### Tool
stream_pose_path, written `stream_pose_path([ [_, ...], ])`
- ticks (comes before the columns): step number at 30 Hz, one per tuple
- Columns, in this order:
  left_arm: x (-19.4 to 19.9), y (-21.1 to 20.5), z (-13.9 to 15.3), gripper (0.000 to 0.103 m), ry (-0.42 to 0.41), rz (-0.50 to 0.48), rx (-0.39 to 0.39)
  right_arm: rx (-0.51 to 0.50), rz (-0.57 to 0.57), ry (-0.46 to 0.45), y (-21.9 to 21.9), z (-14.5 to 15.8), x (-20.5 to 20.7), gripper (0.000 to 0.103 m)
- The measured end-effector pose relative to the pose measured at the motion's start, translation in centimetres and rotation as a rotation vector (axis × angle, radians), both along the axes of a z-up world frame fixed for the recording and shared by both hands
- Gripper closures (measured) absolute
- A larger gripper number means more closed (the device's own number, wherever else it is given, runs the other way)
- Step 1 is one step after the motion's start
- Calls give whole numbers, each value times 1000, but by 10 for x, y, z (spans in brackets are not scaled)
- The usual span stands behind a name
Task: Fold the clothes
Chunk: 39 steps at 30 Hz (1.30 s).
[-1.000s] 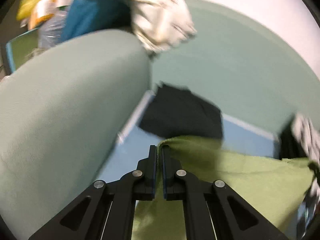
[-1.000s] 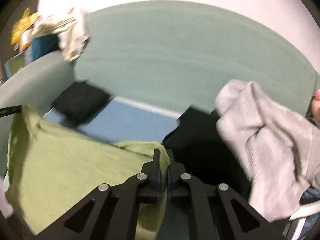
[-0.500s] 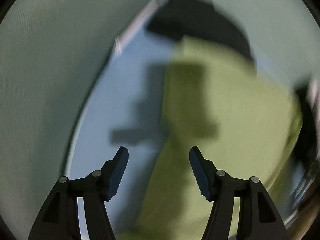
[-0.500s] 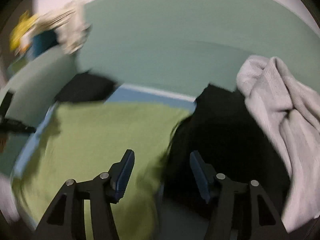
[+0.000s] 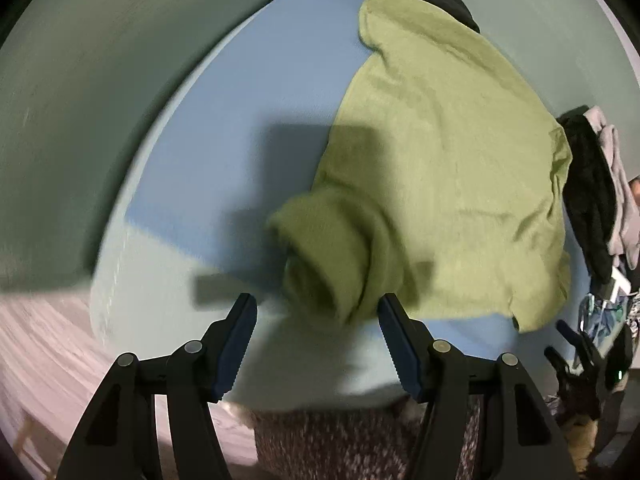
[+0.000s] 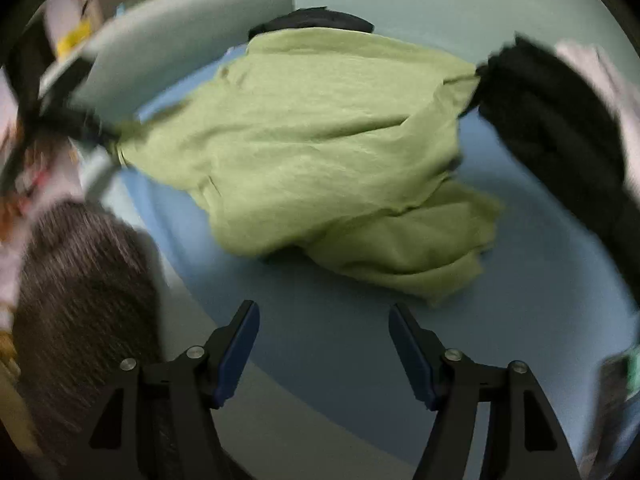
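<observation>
the left gripper [image 5: 316, 312] is hovering with its jaws spread wide, gripping nothing, just above the near rolled edge of the green garment [image 5: 440, 152]. the right gripper [image 6: 324, 320] is likewise standing spread and empty, above bare blue seat cushion [image 6: 340, 340] just short of the garment's [image 6: 320, 140] bunched near corner. the garment is lying spread across the blue cushion of a grey-green sofa [image 5: 80, 100], its far edge overlapping a folded black garment [image 6: 316, 22]. a black clothing pile [image 6: 560, 120] with a grey garment [image 5: 616, 184] on it is lying just beside its right edge.
</observation>
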<state>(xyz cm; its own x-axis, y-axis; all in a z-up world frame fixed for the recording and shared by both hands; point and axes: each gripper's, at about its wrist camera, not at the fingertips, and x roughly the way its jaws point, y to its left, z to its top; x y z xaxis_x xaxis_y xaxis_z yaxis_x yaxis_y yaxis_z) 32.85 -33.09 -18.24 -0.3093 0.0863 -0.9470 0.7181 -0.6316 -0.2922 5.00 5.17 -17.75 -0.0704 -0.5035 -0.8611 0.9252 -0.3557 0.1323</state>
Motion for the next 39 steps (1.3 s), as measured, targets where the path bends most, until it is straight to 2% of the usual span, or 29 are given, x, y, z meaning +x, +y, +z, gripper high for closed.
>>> stream_pose_path([
  [2,5,-2,-7,39,26,24,52,-40,-75,-115,-15,-8,-13,32],
  [4,3,-1,-10,39,56,44,49,-74,-126,-206,-29,-15,-21,32],
  [5,2,-1,-11,39,72,53,46,-91,-145,-240,-36,-15,-23,32],
  [7,-7,-5,-8,41,153,61,35,-106,-181,-238,-49,-17,-23,30],
  [8,-11,-7,-9,48,174,71,39,-114,-200,-237,-56,-17,-23,37],
  [9,-15,-8,-10,63,192,81,44,-122,-214,-235,-62,-17,-23,48],
  [10,-19,-10,-10,73,211,91,49,-135,-215,-232,-67,-15,-24,78],
  [11,-18,-3,-7,85,207,89,36,-162,-219,-241,-66,-9,-24,89],
  [12,-17,5,-4,88,203,87,20,-189,-224,-251,-65,-3,-25,90],
  [14,-14,14,9,88,272,55,34,-244,-216,-236,-53,21,-22,91],
  [18,34,20,77,88,391,26,51,-356,-182,-163,-16,80,-8,91],
  [20,61,22,97,88,414,36,55,-403,-165,-132,3,108,0,91],
  [21,79,20,105,88,428,38,73,-392,-157,-133,14,112,5,91],
  [22,95,20,107,88,426,49,90,-378,-149,-134,24,115,10,91],
  [25,89,16,84,88,332,66,76,-288,-113,-143,48,103,31,91],
  [27,82,18,54,84,209,80,93,-192,-107,-169,57,80,38,86],
  [28,81,16,42,82,150,92,97,-133,-114,-178,60,66,39,75],
  [29,83,11,40,72,124,108,88,-69,-139,-166,62,53,38,68],
  [30,85,6,38,56,101,125,78,-19,-171,-148,66,44,34,67],
  [32,89,-4,34,40,55,158,58,11,-243,-127,79,42,18,60],
  [34,98,-9,48,38,61,149,33,11,-306,-102,90,52,-2,57],
  [37,92,-17,77,38,30,110,-75,36,-346,-24,90,63,-28,56],
  [39,84,-12,86,38,14,76,-142,40,-343,2,81,61,-43,51],
])
